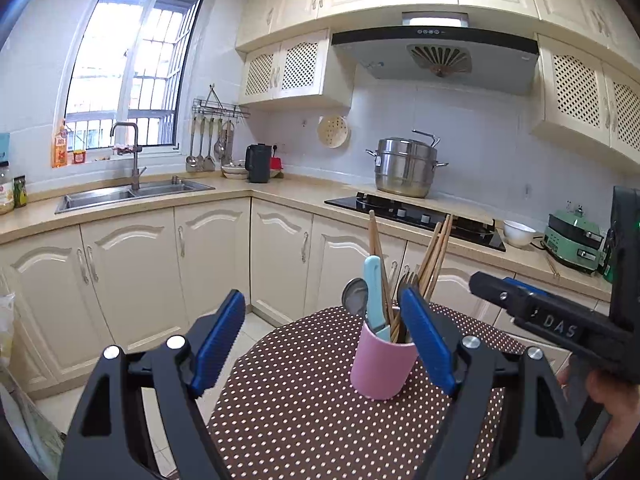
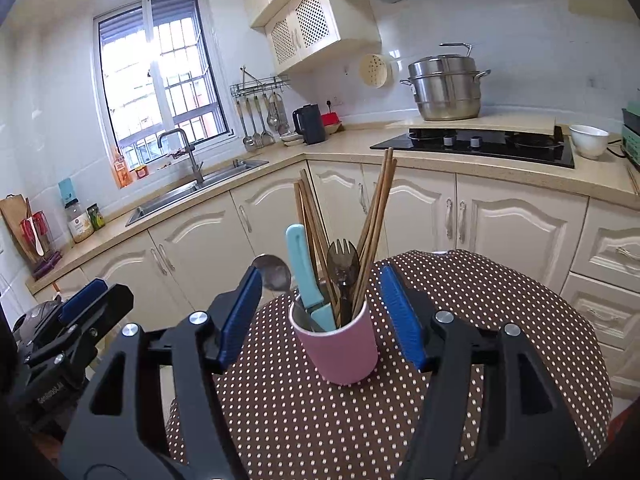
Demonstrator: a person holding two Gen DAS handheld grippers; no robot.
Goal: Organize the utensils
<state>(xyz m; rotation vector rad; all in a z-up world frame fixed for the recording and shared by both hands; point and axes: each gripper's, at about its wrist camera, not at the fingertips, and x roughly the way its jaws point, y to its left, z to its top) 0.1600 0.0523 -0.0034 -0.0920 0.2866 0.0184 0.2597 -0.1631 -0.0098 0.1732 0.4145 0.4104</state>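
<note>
A pink cup (image 1: 382,364) (image 2: 340,346) stands upright on a round table with a brown polka-dot cloth (image 1: 304,412) (image 2: 480,320). It holds wooden chopsticks (image 1: 434,258) (image 2: 378,216), a light-blue-handled knife (image 1: 375,292) (image 2: 306,272), a metal spoon (image 1: 354,296) (image 2: 274,272) and a dark fork (image 1: 408,282) (image 2: 342,268). My left gripper (image 1: 324,332) is open and empty, just short of the cup. My right gripper (image 2: 320,312) is open and empty, its fingers either side of the cup without touching. The right gripper also shows in the left wrist view (image 1: 520,304).
Cream cabinets and a beige counter run behind the table, with a sink (image 1: 120,194) (image 2: 200,188), black hob (image 1: 416,212) (image 2: 480,144), steel steamer pot (image 1: 404,168) (image 2: 446,84), white bowl (image 1: 518,233) (image 2: 588,141), black kettle (image 1: 258,162) and hanging ladles (image 1: 208,144).
</note>
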